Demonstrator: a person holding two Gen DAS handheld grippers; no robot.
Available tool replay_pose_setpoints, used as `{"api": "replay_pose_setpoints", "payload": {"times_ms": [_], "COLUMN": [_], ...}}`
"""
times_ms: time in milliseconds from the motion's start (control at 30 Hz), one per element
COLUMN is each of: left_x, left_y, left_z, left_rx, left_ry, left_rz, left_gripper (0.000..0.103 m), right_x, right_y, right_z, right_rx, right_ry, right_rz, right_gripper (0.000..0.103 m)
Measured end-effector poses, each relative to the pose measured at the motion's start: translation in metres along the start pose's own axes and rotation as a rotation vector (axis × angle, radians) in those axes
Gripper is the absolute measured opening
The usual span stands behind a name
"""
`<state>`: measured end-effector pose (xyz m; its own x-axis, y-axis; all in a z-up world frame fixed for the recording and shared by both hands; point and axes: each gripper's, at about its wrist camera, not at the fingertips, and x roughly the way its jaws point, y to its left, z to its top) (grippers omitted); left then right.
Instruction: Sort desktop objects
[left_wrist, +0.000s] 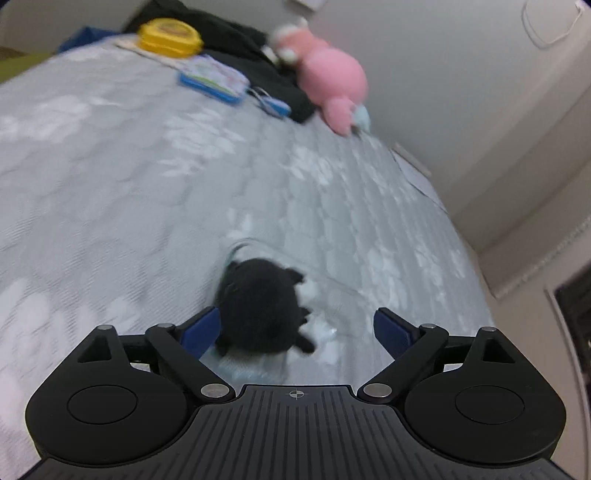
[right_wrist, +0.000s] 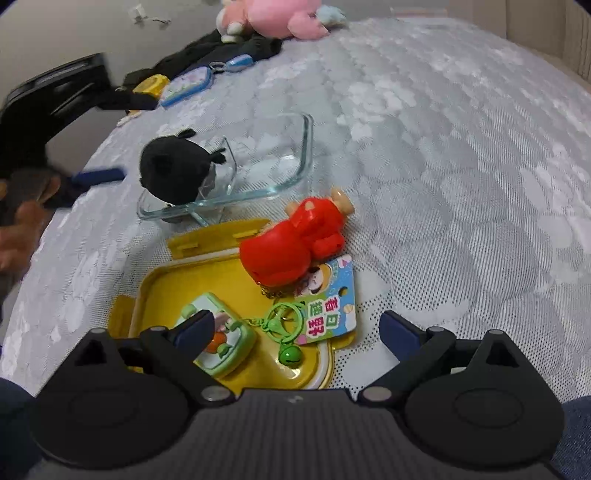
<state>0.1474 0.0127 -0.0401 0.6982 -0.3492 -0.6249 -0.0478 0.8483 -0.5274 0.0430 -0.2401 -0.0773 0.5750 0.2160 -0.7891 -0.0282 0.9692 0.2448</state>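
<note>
A black plush toy (left_wrist: 264, 302) sits at the near end of a clear glass dish (right_wrist: 273, 177); it also shows in the right wrist view (right_wrist: 173, 170). My left gripper (left_wrist: 295, 328) is open just behind the plush and not holding it. It appears in the right wrist view at the left (right_wrist: 99, 173). My right gripper (right_wrist: 295, 328) is open and empty above a yellow lid tray (right_wrist: 207, 273). On the tray lie a red figure keychain (right_wrist: 295, 240) with a paper tag and a green keychain (right_wrist: 221, 339) with a bell.
All rests on a pale patterned bedspread (right_wrist: 443, 166). At the far end lie a pink plush (left_wrist: 328, 74), dark clothing (left_wrist: 236, 40), a yellow container (left_wrist: 170, 37), a blue-edged case (left_wrist: 214, 79) and a small blue item (left_wrist: 269, 103). A wall stands at the right.
</note>
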Motion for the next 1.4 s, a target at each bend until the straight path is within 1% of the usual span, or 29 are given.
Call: {"api": "replay_pose_setpoints", "payload": {"times_ms": [33, 67, 100, 133, 167, 233, 300, 400, 433, 467, 533, 567, 667, 733, 767, 867, 967, 1100, 1167, 1233, 1300, 1400], "left_x": [-0.006, -0.011, -0.013, -0.012, -0.011, -0.005, 0.008, 0.021, 0.021, 0.022, 0.024, 0.027, 0.027, 0.021, 0.017, 0.017, 0.026, 0.028, 0.031, 0.030, 0.029, 0.027], "left_y": [0.001, 0.000, 0.000, -0.002, -0.004, -0.005, 0.001, 0.017, 0.022, 0.028, 0.039, 0.046, 0.060, 0.065, 0.066, 0.071, 0.075, 0.072, 0.076, 0.080, 0.083, 0.082], "left_z": [-0.006, -0.011, -0.013, -0.014, -0.015, -0.015, -0.017, -0.020, -0.019, -0.018, -0.015, -0.014, -0.012, -0.010, -0.008, -0.006, -0.011, -0.013, -0.015, -0.015, -0.014, -0.016], "left_rx": [0.026, 0.059, 0.091, 0.124, 0.159, 0.201, 0.193, 0.141, 0.129, 0.117, 0.093, 0.079, 0.049, 0.025, 0.015, 0.017, 0.020, 0.033, 0.017, 0.001, -0.009, 0.002], "left_ry": [-0.008, -0.001, 0.024, 0.057, 0.085, 0.117, 0.165, 0.238, 0.244, 0.250, 0.262, 0.275, 0.300, 0.291, 0.281, 0.289, 0.356, 0.374, 0.386, 0.385, 0.382, 0.388], "left_rz": [0.029, 0.060, 0.094, 0.123, 0.147, 0.188, 0.218, 0.220, 0.217, 0.214, 0.215, 0.227, 0.259, 0.251, 0.236, 0.232, 0.240, 0.196, 0.199, 0.197, 0.192, 0.193], "left_gripper": [0.094, 0.094, 0.095, 0.096, 0.097, 0.100, 0.100, 0.100, 0.100, 0.101, 0.101, 0.101, 0.101, 0.101, 0.101, 0.102, 0.102, 0.102, 0.102, 0.102, 0.103, 0.103], "right_x": [-0.002, -0.004, -0.007, -0.010, -0.014, -0.020, -0.021, -0.018, -0.015, -0.008, 0.006, 0.016, 0.042, 0.055, 0.059, 0.073, 0.089, 0.109, 0.118, 0.124, 0.127, 0.128], "right_y": [0.001, 0.001, 0.001, 0.000, 0.000, 0.003, 0.017, 0.046, 0.056, 0.066, 0.086, 0.096, 0.116, 0.126, 0.129, 0.136, 0.136, 0.144, 0.146, 0.143, 0.133, 0.113], "right_z": [0.000, 0.000, 0.002, 0.004, 0.009, 0.023, 0.043, 0.077, 0.087, 0.096, 0.112, 0.118, 0.124, 0.124, 0.123, 0.121, 0.123, 0.122, 0.124, 0.129, 0.141, 0.157], "right_rx": [-0.004, -0.006, 0.002, 0.013, 0.017, -0.001, -0.095, -0.227, -0.261, -0.287, -0.335, -0.358, -0.425, -0.473, -0.491, -0.534, -0.581, -0.650, -0.636, -0.575, -0.436, -0.159], "right_ry": [-0.011, -0.019, -0.028, -0.037, -0.056, -0.094, -0.120, -0.174, -0.182, -0.177, -0.162, -0.151, -0.113, -0.104, -0.100, -0.081, -0.045, -0.023, -0.011, -0.001, 0.019, 0.066], "right_rz": [0.002, 0.004, 0.021, 0.041, 0.058, 0.075, 0.044, 0.020, 0.027, 0.044, 0.082, 0.104, 0.143, 0.151, 0.148, 0.133, 0.111, 0.090, 0.112, 0.136, 0.159, 0.177], "right_gripper": [0.086, 0.078, 0.073, 0.063, 0.058, 0.058, 0.060, 0.074, 0.081, 0.082, 0.081, 0.080, 0.073, 0.073, 0.073, 0.073, 0.071, 0.071, 0.072, 0.071, 0.068, 0.066]}}
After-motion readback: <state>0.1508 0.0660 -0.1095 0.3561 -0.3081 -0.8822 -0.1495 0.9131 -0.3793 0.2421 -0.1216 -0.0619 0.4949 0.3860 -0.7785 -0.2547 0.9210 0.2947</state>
